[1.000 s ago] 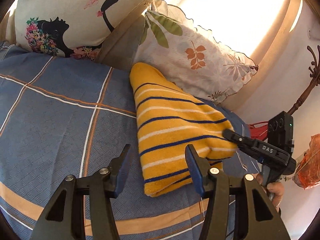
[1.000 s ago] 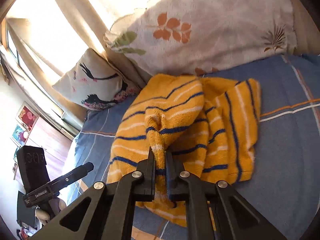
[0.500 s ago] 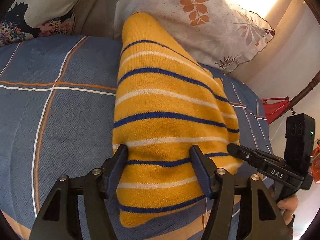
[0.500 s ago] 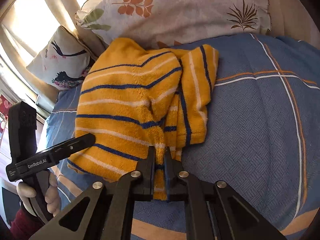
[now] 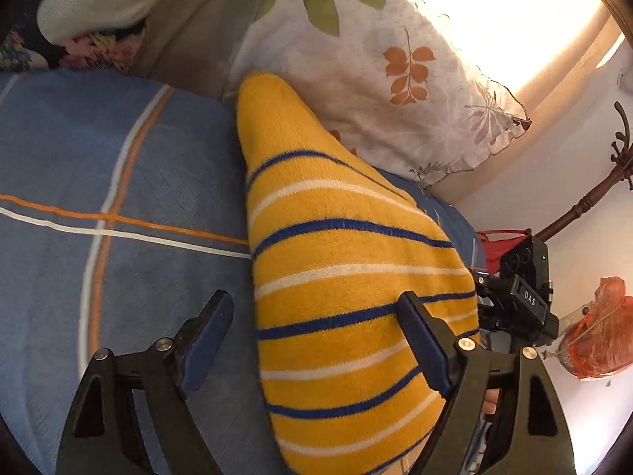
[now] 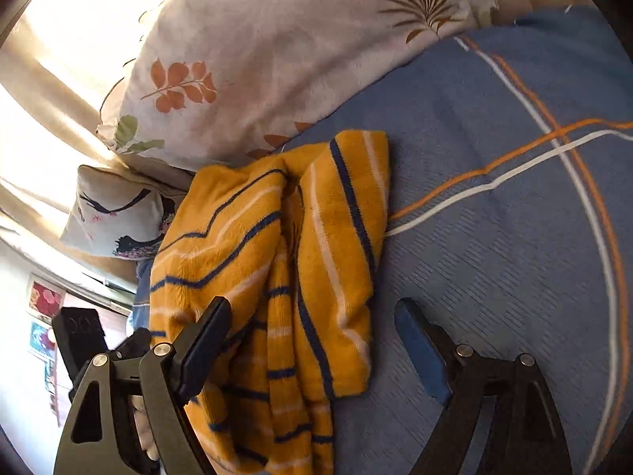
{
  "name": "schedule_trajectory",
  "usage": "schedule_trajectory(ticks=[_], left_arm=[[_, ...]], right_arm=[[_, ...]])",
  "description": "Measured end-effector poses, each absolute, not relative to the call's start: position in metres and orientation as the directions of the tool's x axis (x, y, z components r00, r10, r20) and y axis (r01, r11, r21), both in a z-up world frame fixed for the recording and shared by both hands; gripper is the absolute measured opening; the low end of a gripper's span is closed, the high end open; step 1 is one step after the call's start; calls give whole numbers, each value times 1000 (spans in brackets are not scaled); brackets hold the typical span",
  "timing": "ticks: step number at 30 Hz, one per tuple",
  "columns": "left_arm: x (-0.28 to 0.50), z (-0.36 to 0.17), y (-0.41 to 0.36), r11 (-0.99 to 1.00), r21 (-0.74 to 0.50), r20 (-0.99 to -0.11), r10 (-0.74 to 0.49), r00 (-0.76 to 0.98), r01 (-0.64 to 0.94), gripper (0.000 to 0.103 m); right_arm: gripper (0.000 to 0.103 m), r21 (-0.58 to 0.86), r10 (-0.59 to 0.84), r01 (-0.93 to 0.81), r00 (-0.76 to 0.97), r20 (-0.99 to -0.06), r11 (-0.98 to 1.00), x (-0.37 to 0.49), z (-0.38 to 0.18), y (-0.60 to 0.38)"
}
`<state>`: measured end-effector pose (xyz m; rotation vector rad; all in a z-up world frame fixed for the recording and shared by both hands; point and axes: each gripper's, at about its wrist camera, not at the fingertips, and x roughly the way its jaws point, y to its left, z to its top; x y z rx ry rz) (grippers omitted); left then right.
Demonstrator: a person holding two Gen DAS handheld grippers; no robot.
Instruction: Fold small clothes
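A small yellow garment with blue and white stripes [image 5: 340, 301] lies folded on the blue checked bedspread [image 5: 118, 182]. In the right wrist view it [image 6: 277, 261] is bunched, with a folded flap on its right side. My left gripper [image 5: 316, 340] is open, its jaws wide apart low over the garment's near end, the right finger on the cloth. My right gripper [image 6: 312, 340] is open over the garment's near right edge, holding nothing. Each gripper shows in the other's view: the right one [image 5: 522, 301] and the left one [image 6: 91, 340].
A white leaf-print pillow [image 5: 387, 79] leans behind the garment, also in the right wrist view [image 6: 285, 51]. A second pillow with a black silhouette [image 6: 118, 213] sits further along. A wooden coat stand [image 5: 593, 194] and an orange bag [image 5: 601, 328] are beyond the bed's edge.
My right gripper has opened and let go of the garment's edge, which now lies on the bed. My left gripper has moved closer over the garment, still open.
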<state>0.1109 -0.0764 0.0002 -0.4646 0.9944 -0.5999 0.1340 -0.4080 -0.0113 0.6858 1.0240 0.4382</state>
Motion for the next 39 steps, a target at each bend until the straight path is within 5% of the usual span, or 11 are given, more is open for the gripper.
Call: schedule_trajectory(ticks=[3, 4, 6, 8, 14, 19, 27, 34, 37, 39], left_arm=[[116, -12, -95, 717, -661, -634, -692, 345, 223, 79], [113, -6, -97, 720, -655, -631, -688, 358, 229, 74], [109, 7, -94, 732, -639, -629, -675, 386, 238, 58], [103, 26, -85, 750, -608, -629, -656, 417, 261, 55], [89, 60, -68, 793, -537, -645, -606, 465, 288, 56], [82, 7, -90, 913, -332, -815, -403, 416, 235, 64], [55, 5, -72, 899, -369, -768, -438, 468, 236, 71], [8, 47, -47, 900, -349, -657, -434, 616, 261, 71], [3, 63, -35, 902, -343, -630, -427, 649, 261, 71], [7, 72, -36, 904, -333, -620, -423, 661, 267, 71]], right_arm=[[85, 724, 663, -57, 457, -593, 687, 147, -13, -385], [60, 737, 683, -64, 437, -585, 673, 150, -14, -376], [52, 697, 651, -86, 452, -610, 712, 150, -6, -358], [40, 677, 652, -150, 481, -587, 720, 144, 12, -348], [37, 721, 728, -273, 522, -445, 637, 125, 36, -344], [39, 646, 601, -130, 537, -592, 752, 123, 3, -359], [50, 672, 634, -211, 608, -478, 710, 97, 47, -375], [53, 551, 560, -197, 533, -634, 811, 140, 27, -318], [17, 576, 601, -232, 519, -608, 784, 148, 25, -303], [15, 554, 595, -260, 541, -595, 791, 143, 36, -299]])
